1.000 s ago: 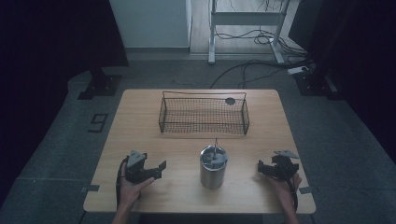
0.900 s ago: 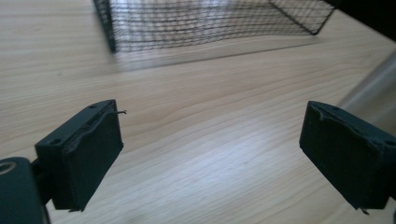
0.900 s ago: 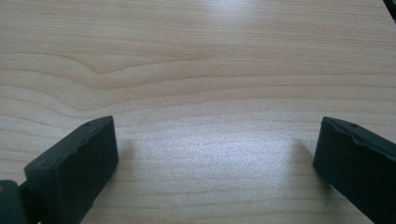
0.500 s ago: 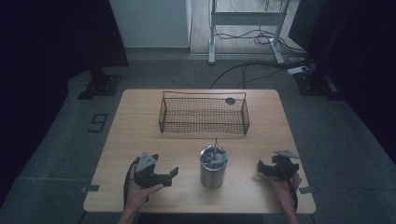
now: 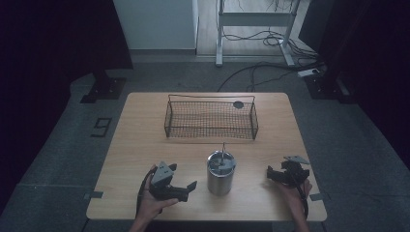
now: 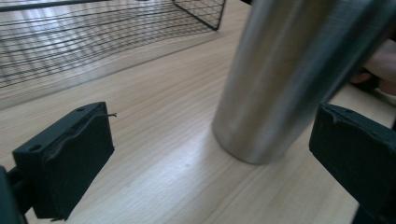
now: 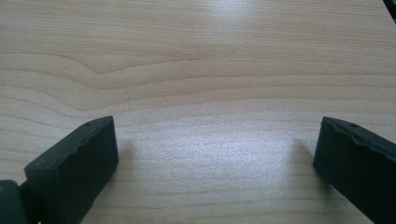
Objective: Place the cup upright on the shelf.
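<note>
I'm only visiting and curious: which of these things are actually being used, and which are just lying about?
In use:
- steel cup, holding a thin rod
- left hand-held gripper, open, reaching toward it

Lying about:
- wire basket
- dark disc behind the basket
- right hand-held gripper, open, over bare table

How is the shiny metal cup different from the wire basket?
The metal cup is tall, round and solid-walled; the wire basket is low, long and see-through mesh. The cup stands between the left gripper and right gripper; the basket sits farther back. Both rest upright on the table.
</note>
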`<state>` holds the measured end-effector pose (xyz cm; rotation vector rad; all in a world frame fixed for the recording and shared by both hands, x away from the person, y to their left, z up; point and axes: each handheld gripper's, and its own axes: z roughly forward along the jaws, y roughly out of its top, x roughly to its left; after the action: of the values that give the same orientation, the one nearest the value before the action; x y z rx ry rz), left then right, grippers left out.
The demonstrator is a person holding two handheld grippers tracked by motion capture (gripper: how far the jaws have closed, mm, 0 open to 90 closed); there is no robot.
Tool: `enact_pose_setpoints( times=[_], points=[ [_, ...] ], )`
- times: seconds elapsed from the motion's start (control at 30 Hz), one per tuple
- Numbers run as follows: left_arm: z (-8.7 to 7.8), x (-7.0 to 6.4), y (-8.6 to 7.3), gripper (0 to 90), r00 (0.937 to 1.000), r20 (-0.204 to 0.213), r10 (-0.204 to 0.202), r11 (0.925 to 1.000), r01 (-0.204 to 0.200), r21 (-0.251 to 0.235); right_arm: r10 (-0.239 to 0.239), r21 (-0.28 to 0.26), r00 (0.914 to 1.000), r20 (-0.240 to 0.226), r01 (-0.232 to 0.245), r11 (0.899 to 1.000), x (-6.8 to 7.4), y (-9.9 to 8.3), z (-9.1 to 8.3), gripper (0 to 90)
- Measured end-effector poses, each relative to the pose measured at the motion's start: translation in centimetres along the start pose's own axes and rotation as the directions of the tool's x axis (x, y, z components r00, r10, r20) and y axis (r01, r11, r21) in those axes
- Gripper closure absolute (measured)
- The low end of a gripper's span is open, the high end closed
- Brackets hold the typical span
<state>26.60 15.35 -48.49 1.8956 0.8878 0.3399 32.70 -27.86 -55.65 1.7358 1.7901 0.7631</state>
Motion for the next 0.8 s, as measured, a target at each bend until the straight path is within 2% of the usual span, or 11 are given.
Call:
enact_pose_setpoints(
  times=[0.07, 0.33, 0.8],
  points=[
    [0.1, -0.7, 0.1, 0.0, 0.9996, 0.025, 0.016, 0.9999, -0.016, -0.003, 0.000, 0.000, 1.0000, 0.000, 0.000, 1.000, 0.0, 0.0, 0.0, 0.0],
    [0.7, -1.9, 0.2, 0.0, 0.9978, 0.051, 0.043, 0.9991, -0.043, 0.006, 0.001, 0.000, 1.0000, 0.000, -0.001, 1.000, 0.0, 0.0, 0.0, 0.0],
    [1.3, -2.6, 0.6, 0.0, 0.9962, 0.077, 0.040, 0.9991, -0.041, 0.013, -0.001, -0.002, 1.0000, 0.001, 0.001, 1.000, 0.0, 0.0, 0.0, 0.0]
  ],
)
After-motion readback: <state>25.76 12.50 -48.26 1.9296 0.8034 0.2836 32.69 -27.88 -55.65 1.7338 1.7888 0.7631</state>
